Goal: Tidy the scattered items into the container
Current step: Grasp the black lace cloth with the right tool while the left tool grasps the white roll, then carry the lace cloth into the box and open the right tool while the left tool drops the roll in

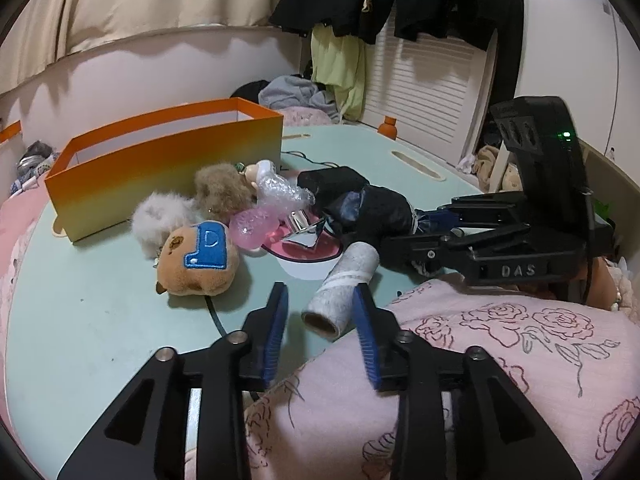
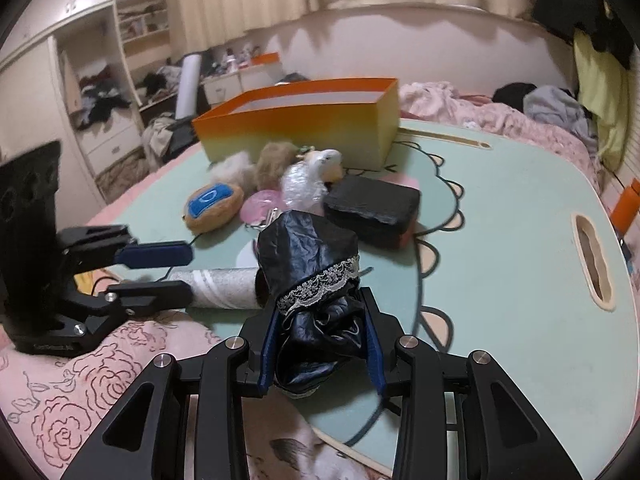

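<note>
Clearly the tabletop (image 2: 500, 208) is crowded, and the orange box (image 2: 304, 120) at its far side shows no contents from either view. Right gripper (image 2: 320, 344) is clenched on the black folded umbrella (image 2: 308, 264); its slick fabric could slip mid-carry. Left gripper (image 1: 320, 316) sits released around the lint roll (image 1: 344, 288), which may roll away if nudged. Plush toys (image 1: 196, 260) lie near the box.
</note>
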`<state>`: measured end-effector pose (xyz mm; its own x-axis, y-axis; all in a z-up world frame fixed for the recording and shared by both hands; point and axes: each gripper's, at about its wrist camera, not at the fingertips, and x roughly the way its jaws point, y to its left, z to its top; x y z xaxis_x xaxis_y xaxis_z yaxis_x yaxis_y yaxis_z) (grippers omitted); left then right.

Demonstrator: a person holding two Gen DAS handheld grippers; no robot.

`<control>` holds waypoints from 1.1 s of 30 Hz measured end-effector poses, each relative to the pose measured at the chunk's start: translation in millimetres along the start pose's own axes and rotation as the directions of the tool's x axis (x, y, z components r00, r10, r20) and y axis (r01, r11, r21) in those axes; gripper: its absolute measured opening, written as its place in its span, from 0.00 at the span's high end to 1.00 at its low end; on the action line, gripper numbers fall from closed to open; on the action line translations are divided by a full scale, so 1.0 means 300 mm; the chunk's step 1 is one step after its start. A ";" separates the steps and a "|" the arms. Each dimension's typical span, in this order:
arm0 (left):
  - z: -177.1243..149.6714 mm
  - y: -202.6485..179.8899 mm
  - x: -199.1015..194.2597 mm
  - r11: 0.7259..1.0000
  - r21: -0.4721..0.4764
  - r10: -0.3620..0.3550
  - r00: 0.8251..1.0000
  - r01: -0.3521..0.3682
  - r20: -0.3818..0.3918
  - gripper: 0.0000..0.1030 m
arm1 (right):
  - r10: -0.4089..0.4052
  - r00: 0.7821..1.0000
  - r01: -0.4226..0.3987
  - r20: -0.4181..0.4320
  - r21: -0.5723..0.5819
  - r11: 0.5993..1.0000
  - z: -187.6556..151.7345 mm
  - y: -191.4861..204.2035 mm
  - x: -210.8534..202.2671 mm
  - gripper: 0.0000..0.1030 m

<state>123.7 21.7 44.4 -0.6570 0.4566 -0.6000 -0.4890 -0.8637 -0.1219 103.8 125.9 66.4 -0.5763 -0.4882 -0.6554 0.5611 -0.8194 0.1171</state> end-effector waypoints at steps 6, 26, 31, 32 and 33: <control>0.012 -0.002 0.040 0.998 0.009 -0.064 0.996 0.065 -0.065 0.70 | 0.010 1.000 -0.011 -0.010 -0.039 0.999 -0.001 0.022 0.006 0.66; 0.087 0.057 -0.141 0.998 -0.009 -0.064 0.990 0.066 0.130 0.76 | 0.023 0.988 -0.030 0.152 0.041 0.999 0.063 -0.025 -0.107 0.67; 0.157 0.134 -0.166 0.999 -0.046 -0.017 0.983 0.025 0.181 0.76 | 0.041 0.979 -0.045 0.198 0.019 0.999 0.154 -0.020 -0.118 0.67; 0.176 0.155 -0.167 0.998 -0.055 -0.001 0.982 0.011 0.189 0.76 | 0.041 0.977 -0.045 0.208 0.015 0.999 0.184 -0.017 -0.114 0.67; 0.191 0.172 -0.171 0.998 -0.062 0.011 0.981 0.001 0.196 0.76 | 0.044 0.976 -0.047 0.215 0.012 0.999 0.206 -0.013 -0.109 0.67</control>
<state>99.4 -34.0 114.2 -0.7621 0.4799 -0.4346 -0.4531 -0.8748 -0.1713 83.7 126.7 133.6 -0.6654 -0.5768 -0.4738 0.5807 -0.7988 0.1569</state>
